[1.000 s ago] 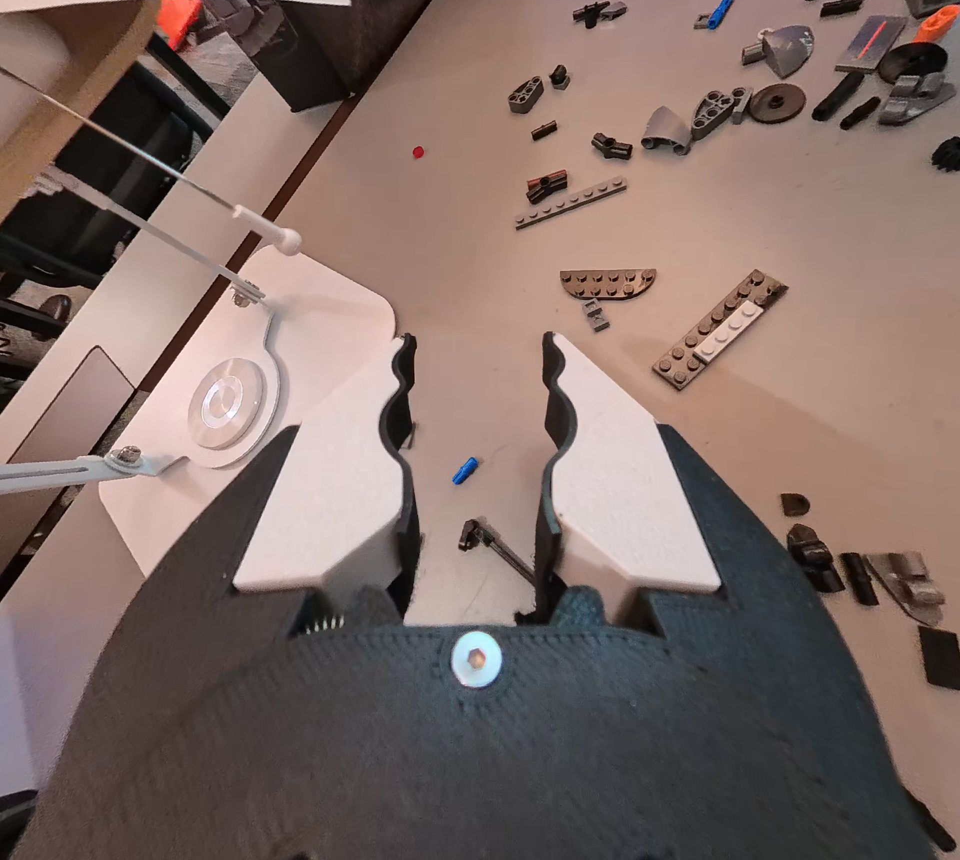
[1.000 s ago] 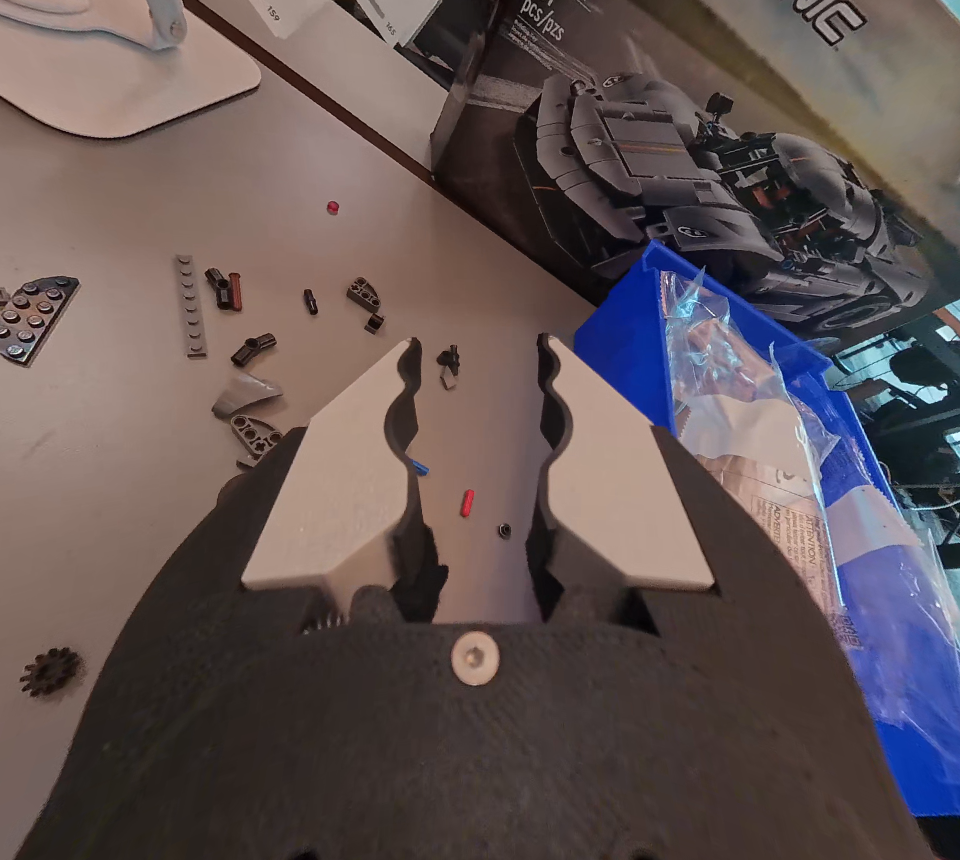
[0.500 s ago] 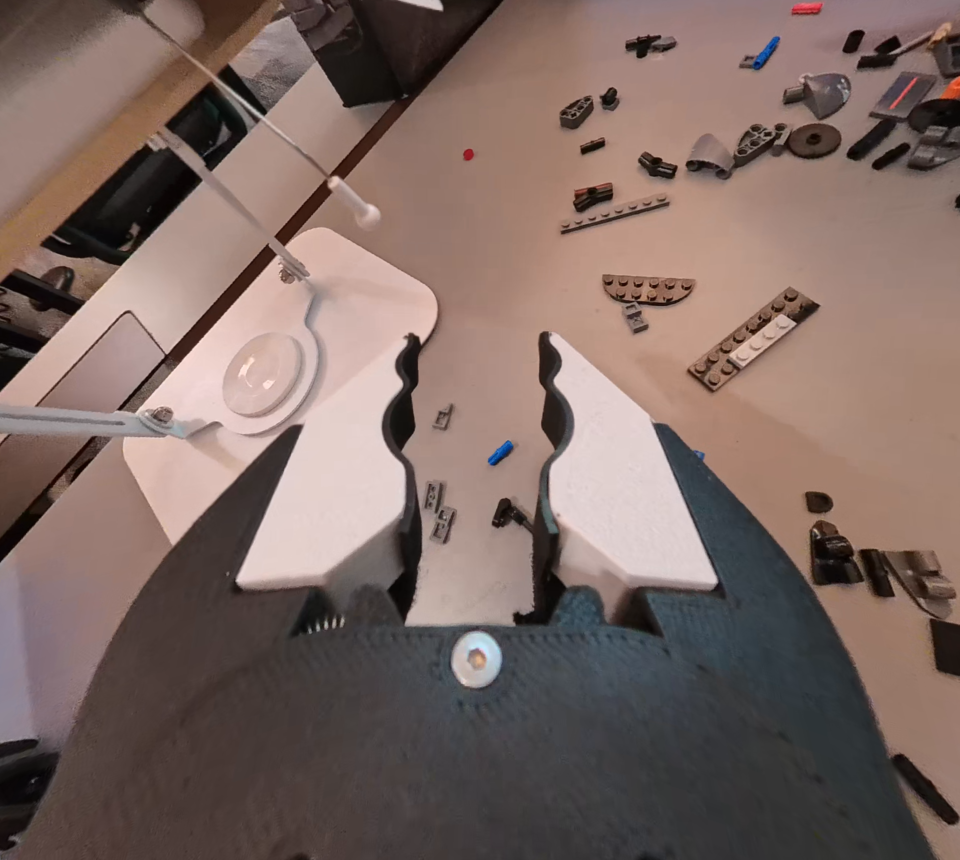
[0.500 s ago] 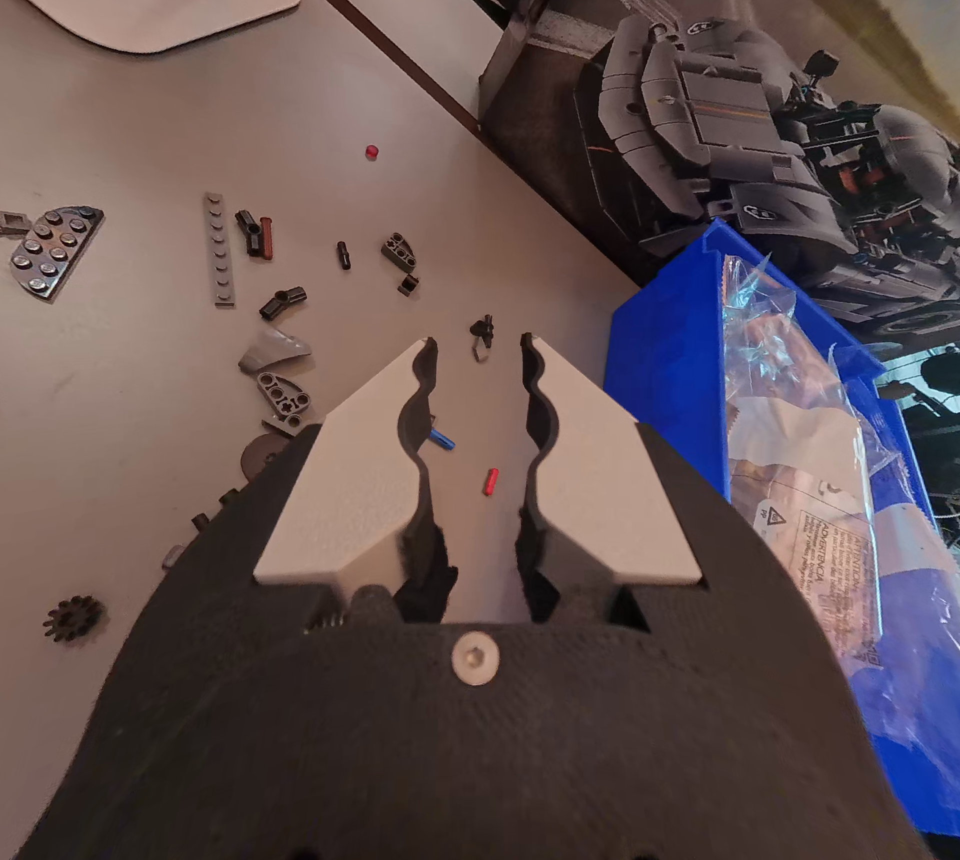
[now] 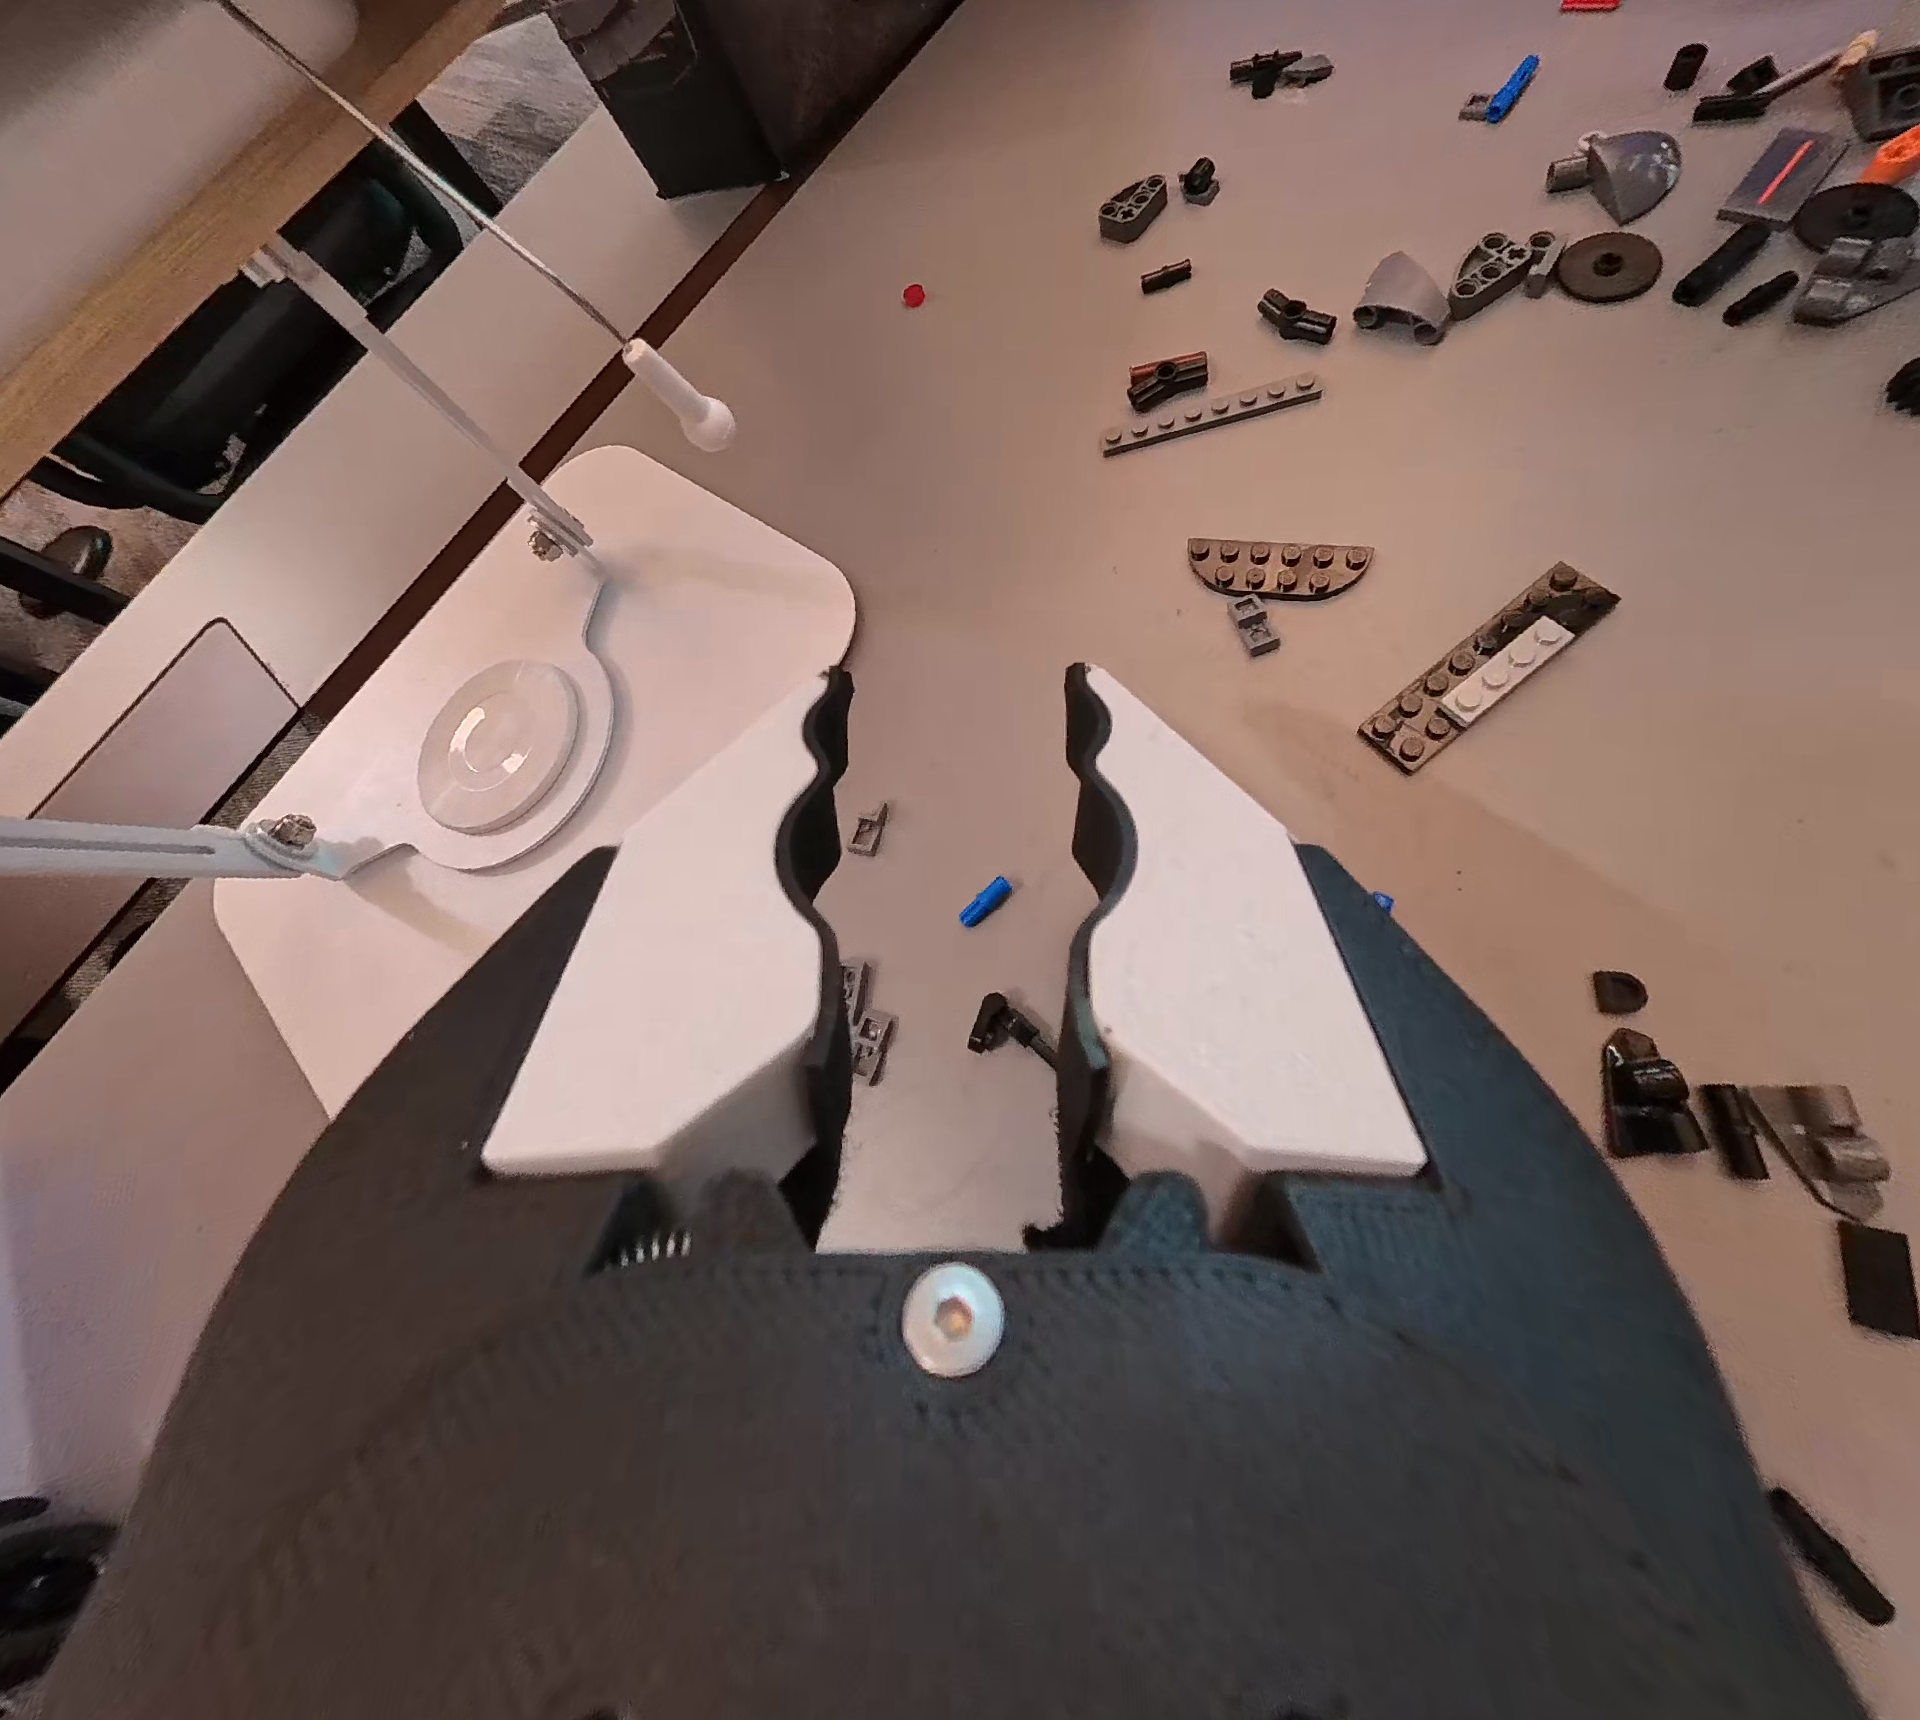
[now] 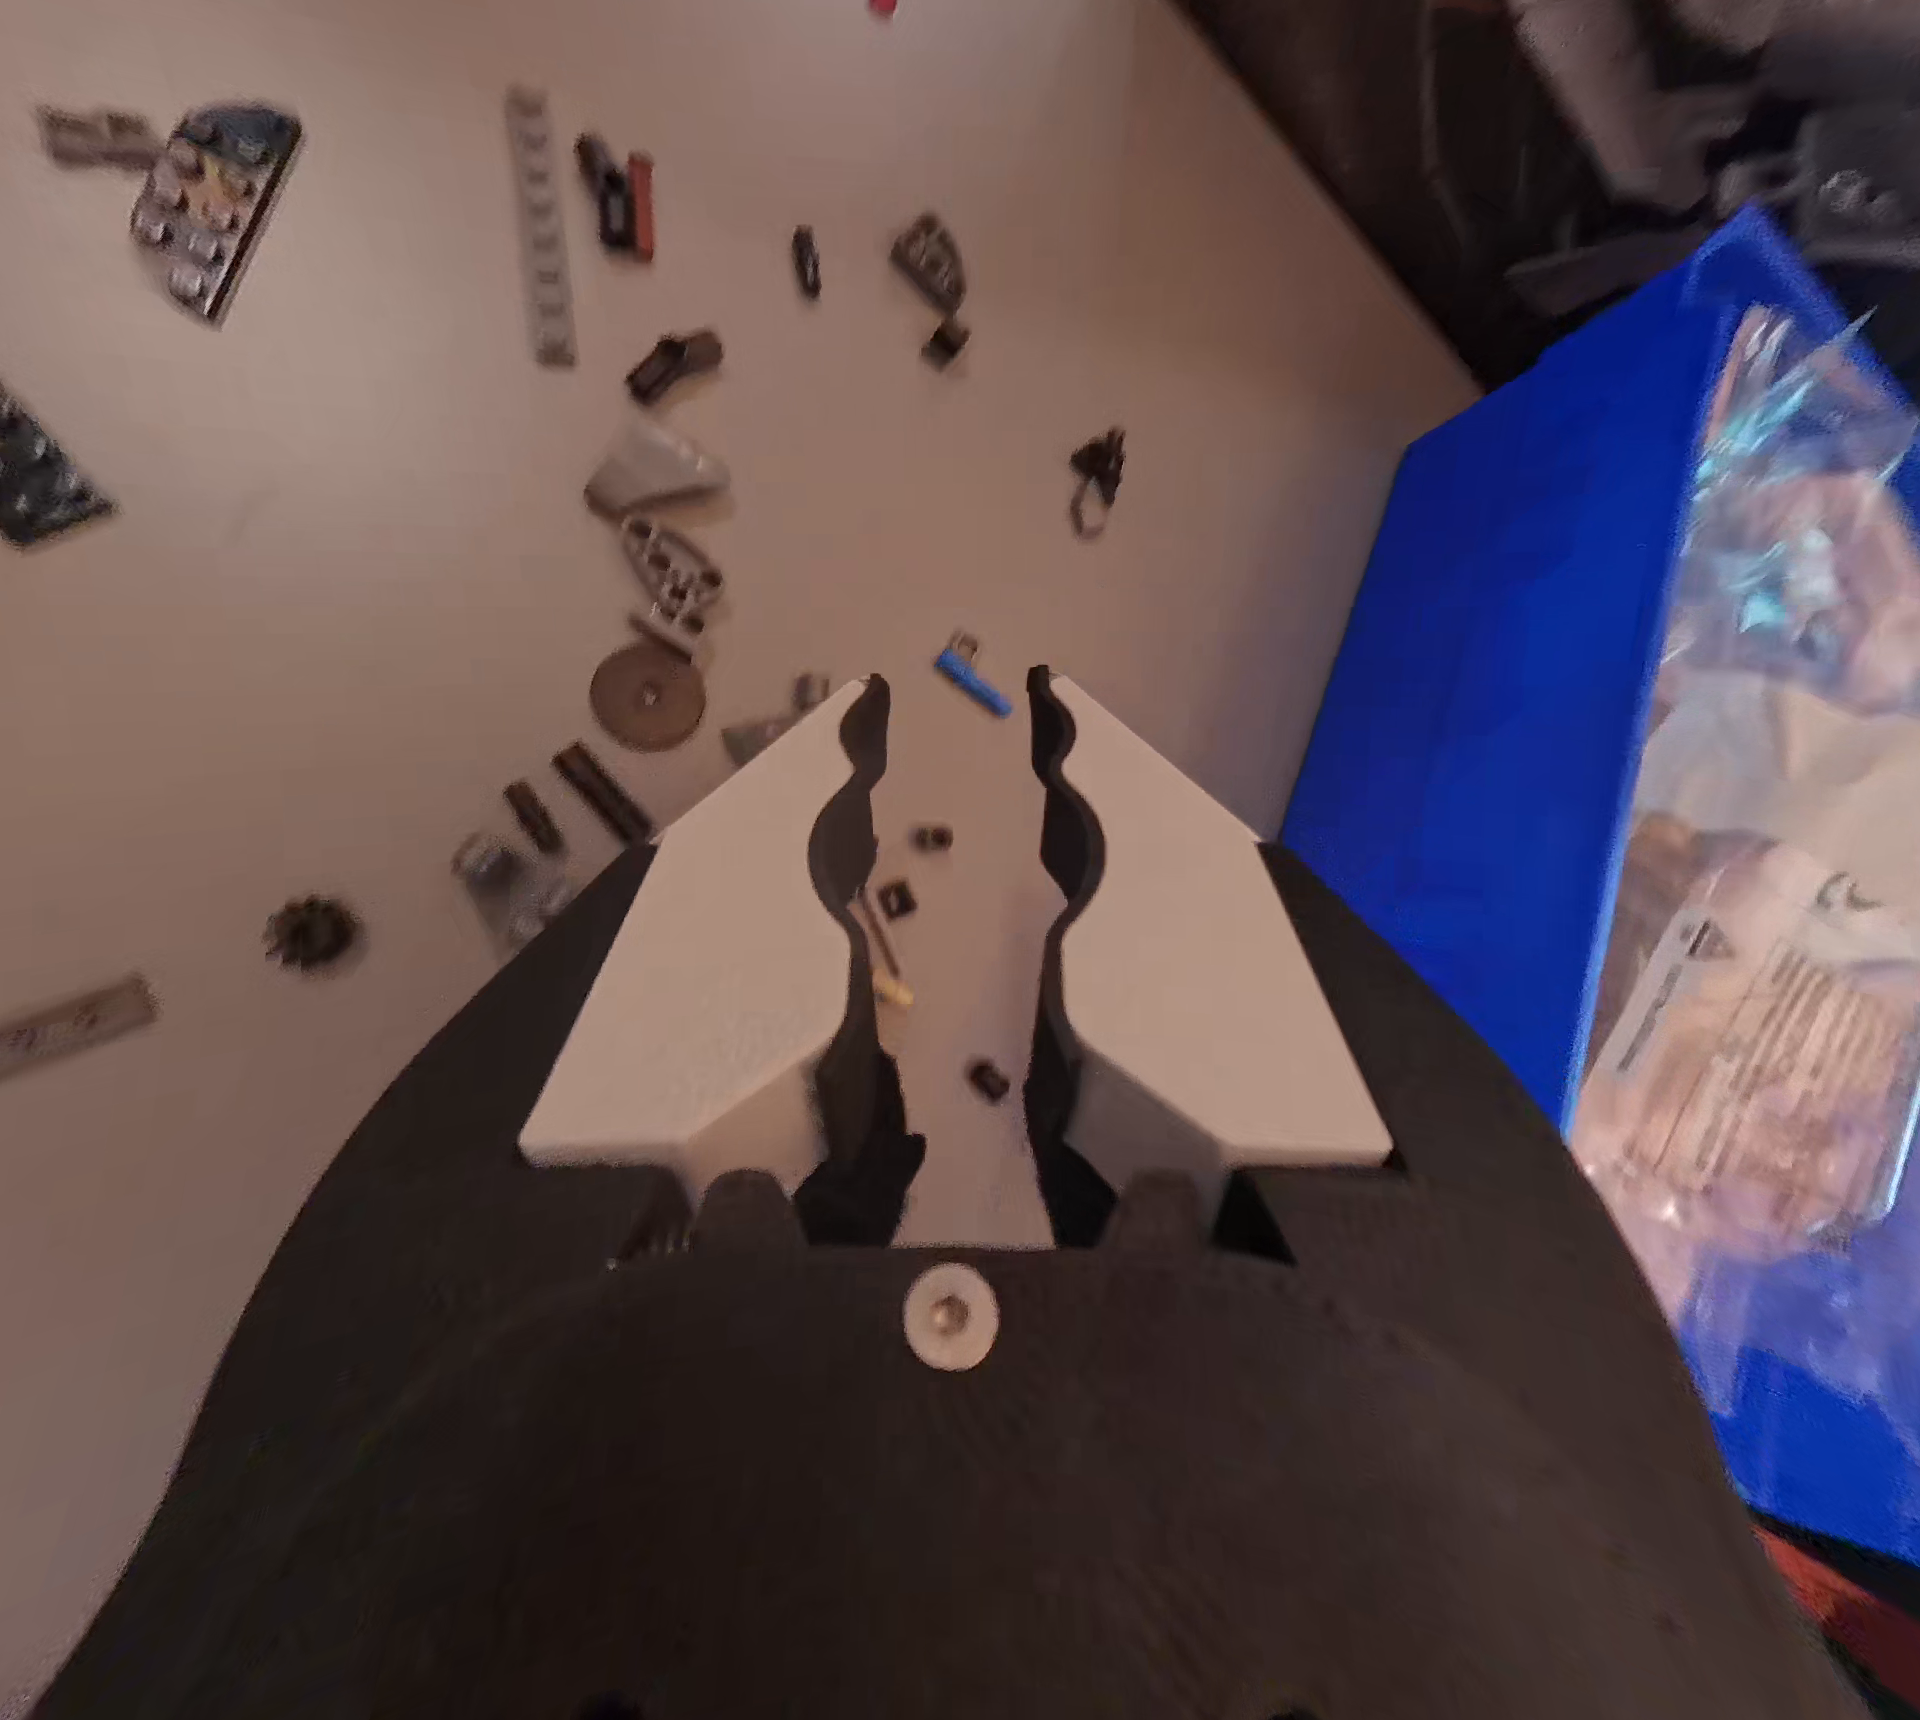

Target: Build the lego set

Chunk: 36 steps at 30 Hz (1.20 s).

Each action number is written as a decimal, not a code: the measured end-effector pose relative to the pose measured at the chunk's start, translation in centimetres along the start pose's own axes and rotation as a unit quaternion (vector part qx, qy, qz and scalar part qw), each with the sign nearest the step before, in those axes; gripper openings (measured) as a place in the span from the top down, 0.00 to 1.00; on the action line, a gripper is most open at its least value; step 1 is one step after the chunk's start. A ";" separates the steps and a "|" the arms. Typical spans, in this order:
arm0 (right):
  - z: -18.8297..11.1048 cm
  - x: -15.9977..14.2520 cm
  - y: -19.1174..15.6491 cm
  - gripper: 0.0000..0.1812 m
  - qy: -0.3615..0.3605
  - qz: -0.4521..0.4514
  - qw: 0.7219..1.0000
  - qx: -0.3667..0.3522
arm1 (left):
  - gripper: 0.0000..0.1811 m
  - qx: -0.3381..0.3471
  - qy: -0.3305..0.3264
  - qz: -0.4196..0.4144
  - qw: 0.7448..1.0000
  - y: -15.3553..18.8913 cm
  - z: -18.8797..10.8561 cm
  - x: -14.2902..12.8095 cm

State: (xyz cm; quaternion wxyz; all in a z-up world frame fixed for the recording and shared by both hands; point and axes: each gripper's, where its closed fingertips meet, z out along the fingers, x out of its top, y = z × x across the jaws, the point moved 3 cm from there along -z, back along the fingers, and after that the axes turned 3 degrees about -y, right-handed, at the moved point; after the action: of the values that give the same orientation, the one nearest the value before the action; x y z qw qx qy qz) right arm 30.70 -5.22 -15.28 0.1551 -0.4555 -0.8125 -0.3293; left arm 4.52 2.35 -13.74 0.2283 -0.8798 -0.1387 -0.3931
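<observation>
**Both hand-held grippers empty over the scattered parts**

The left hand-held gripper [image 5: 951, 683] hangs over the worktop [image 5: 1039, 444] with its jaws apart and nothing between them. A blue pin [image 5: 984, 901] lies on the worktop in the gap between its fingers, its long axis slanting up to the right, so it sits askew to the closing line. A black pin piece [image 5: 1000, 1026] lies nearer the gripper's body, close to the right finger, and small grey plates [image 5: 871, 1031] lie beside the left finger.

The right hand-held gripper [image 6: 954, 683] is also open, its gap narrower, and holds nothing. Its view is blurred. Another blue pin [image 6: 971, 683] lies just beyond its fingertips, slanting down to the right, with the blue bin [image 6: 1486, 735] close on its right side.

Nothing looks assembled yet apart from a dark plate with a white plate on it [image 5: 1491, 668], which lies well to the right of the left gripper. For either blue pin, the nearer gripper would likely need a turn of the wrist to square its fingers to the pin's length.
</observation>
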 end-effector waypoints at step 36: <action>-2.7 -2.5 -3.0 0.94 -0.015 -0.018 0.996 0.085 | 0.77 -0.039 -0.002 0.020 0.999 2.4 0.9 0.5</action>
State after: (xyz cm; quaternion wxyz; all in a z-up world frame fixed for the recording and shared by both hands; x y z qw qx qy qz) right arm 29.39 -9.76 -15.92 0.1749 -0.4306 -0.8478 -0.2552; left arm 6.46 0.82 -14.61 0.2012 -0.8913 -0.1065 -0.3921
